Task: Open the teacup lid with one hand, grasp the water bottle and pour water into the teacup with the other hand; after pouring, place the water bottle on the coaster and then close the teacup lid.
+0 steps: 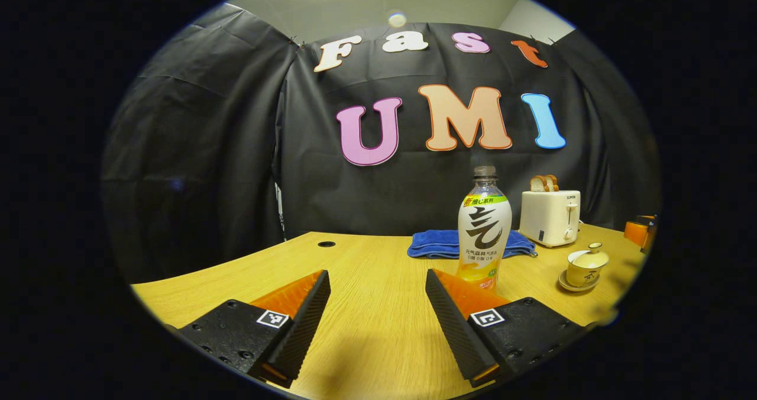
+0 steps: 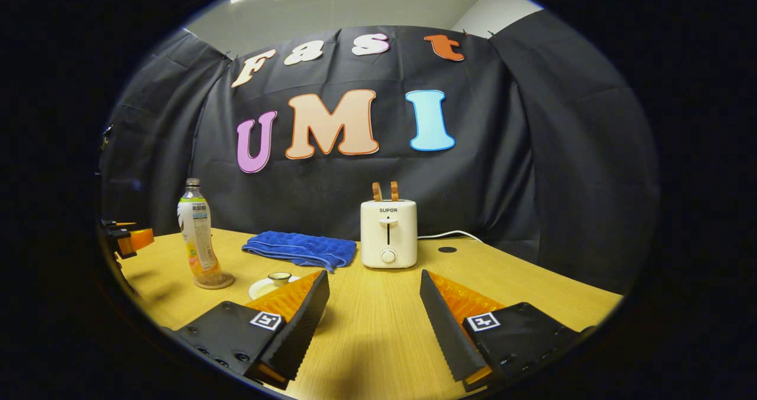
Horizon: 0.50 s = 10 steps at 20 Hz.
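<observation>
A water bottle (image 1: pixel 485 228) with a white label stands upright just beyond my left gripper's right finger, which hides its base. My left gripper (image 1: pixel 375 277) is open with nothing between its fingers. Right of the bottle sits the lidded teacup (image 1: pixel 587 264) on its saucer. In the right gripper view the bottle (image 2: pixel 198 240) stands at the far left on a round coaster (image 2: pixel 216 282). The teacup (image 2: pixel 278 280) peeks out behind my right gripper's left finger. My right gripper (image 2: pixel 372 277) is open and holds nothing.
A white toaster (image 2: pixel 388 234) with bread slices stands at the back of the wooden table (image 2: pixel 378 341), with a folded blue towel (image 2: pixel 301 247) to its left. The other gripper (image 2: pixel 127 237) shows at the left edge. A cable hole (image 1: pixel 326 244) lies far left.
</observation>
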### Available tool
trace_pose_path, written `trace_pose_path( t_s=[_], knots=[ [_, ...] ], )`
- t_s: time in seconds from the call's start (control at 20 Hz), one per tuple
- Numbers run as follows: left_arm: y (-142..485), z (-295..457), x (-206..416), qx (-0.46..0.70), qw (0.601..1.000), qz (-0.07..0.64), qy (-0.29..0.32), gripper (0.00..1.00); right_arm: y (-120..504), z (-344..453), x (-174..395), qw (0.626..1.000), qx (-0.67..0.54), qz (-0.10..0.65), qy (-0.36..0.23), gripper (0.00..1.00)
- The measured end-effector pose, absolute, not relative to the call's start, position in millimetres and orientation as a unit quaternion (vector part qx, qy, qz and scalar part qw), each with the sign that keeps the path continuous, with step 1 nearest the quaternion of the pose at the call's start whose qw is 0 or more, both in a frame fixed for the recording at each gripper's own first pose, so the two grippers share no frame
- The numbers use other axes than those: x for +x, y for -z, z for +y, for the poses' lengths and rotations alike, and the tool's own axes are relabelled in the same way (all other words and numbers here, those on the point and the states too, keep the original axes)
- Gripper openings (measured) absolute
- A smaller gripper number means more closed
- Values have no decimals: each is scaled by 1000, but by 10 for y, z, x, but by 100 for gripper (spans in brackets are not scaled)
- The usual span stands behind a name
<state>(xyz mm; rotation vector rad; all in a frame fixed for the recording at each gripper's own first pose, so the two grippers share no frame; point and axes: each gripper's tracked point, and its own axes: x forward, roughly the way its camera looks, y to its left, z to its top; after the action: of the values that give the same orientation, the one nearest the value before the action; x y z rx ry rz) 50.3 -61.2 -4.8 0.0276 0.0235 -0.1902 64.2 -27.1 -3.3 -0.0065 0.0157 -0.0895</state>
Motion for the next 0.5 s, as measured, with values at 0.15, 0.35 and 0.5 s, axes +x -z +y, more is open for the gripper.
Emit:
trace_pose_path(
  t_s=[0.15,0.35,0.5],
  knots=[
    [47,-604,498,14,995,11,94,95,35,-278,646,999,-3,8,45,96],
    [44,-594,500,14,995,11,94,95,38,-278,650,999,-3,7,45,96],
    [39,-550,512,15,996,10,84,95,43,-276,655,999,-3,7,45,92]
  ],
)
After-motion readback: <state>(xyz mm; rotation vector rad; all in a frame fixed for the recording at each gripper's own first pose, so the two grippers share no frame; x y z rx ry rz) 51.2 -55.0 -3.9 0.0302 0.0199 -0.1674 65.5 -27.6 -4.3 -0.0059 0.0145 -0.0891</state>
